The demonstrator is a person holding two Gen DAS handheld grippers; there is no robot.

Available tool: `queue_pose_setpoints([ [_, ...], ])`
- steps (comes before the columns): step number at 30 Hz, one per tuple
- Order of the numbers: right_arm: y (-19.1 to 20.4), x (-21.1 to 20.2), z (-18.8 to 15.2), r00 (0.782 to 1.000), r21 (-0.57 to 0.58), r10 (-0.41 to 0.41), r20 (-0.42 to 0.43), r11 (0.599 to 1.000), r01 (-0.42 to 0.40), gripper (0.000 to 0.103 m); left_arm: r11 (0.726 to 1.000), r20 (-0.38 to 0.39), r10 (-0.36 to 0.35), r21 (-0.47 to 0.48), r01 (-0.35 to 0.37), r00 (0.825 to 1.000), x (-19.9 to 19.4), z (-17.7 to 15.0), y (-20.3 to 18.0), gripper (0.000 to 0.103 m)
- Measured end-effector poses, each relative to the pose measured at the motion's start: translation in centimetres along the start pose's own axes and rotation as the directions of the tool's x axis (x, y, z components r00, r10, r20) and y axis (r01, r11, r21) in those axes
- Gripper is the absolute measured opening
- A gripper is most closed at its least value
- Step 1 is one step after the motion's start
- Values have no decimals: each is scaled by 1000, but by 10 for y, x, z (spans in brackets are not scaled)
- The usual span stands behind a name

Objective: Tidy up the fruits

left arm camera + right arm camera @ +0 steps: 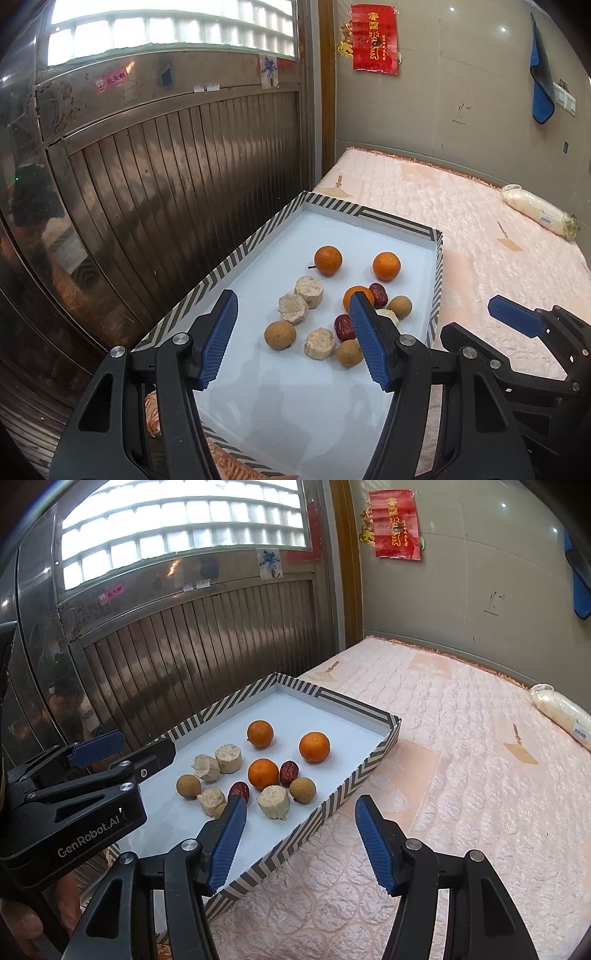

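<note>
Both grippers, left [291, 332] and right [300, 840], are angled down at the tray [334, 799], jaws apart and empty. Inside are kept 3 oranges [314, 746], 2 dates [289, 773], 3 longans [303, 789] and 4 beige chunks [228, 757].

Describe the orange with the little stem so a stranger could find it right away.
Look inside the striped tray on the pink mattress. Three oranges lie there; take the far one nearest the metal door, the stemmed orange, the only one with a dark stalk.

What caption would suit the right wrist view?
Open right gripper hovering at the edge of a striped tray holding oranges, red dates and other small foods.
</note>
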State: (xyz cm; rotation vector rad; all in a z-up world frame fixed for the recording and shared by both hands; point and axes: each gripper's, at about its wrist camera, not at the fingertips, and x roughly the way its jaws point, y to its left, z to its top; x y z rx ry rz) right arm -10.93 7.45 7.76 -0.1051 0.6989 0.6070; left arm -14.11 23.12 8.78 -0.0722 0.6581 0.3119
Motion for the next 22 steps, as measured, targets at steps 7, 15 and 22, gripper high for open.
queue_pose_setpoints([
  [7, 0, 2, 0, 1000, -1, 2, -7, 1000, -2, 59, 1000, -7, 1, 4, -1, 1000, 3, 0, 0, 63],
  [15, 0, 4, -1, 1000, -2, -3, -17, 1000, 3, 59, 1000, -3, 9, 11, -9, 1000, 3, -1, -3, 63],
  [22, -14, -1, -3, 999, 21, -34, -16, 999, 34, 59, 998, 17, -15, 57, 14, 1000, 1, 4, -24, 63],
])
